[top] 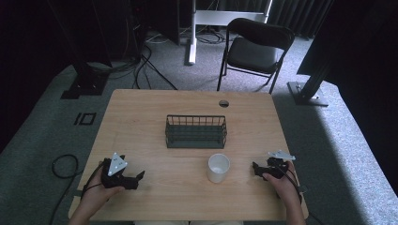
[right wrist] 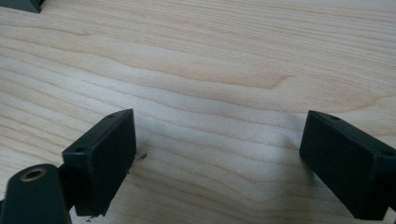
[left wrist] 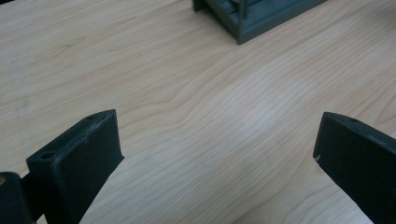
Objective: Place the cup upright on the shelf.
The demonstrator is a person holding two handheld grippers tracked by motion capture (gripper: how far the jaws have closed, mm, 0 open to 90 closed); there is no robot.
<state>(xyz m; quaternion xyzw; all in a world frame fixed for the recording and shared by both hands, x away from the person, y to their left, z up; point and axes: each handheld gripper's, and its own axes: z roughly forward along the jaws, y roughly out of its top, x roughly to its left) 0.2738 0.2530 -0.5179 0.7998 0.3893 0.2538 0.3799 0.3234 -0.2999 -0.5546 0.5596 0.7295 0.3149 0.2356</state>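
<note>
The pale, rectangular wooden table (top: 141, 117) with long wavy grain and rounded corners carried everything, with a small round cable hole near its far edge. Near its middle stood the dark rectangular wire basket (top: 195, 131), its thin bars forming an open grid above a solid base; a corner of it appeared at the top of the left gripper view (left wrist: 252, 18). Just in front of the basket, between the two hands, sat the small white cylindrical cup (top: 218, 168), upright, smooth and open-topped, well apart from both grippers. The black left gripper (top: 139, 176), topped by a grey three-cornered plate, rested low at the near left, its blocky matte fingers (left wrist: 79, 158) spread wide over bare wood. The black right gripper (top: 255, 167) lay at the near right, its flat-faced fingers (right wrist: 105, 154) likewise spread wide and holding nothing.
</note>
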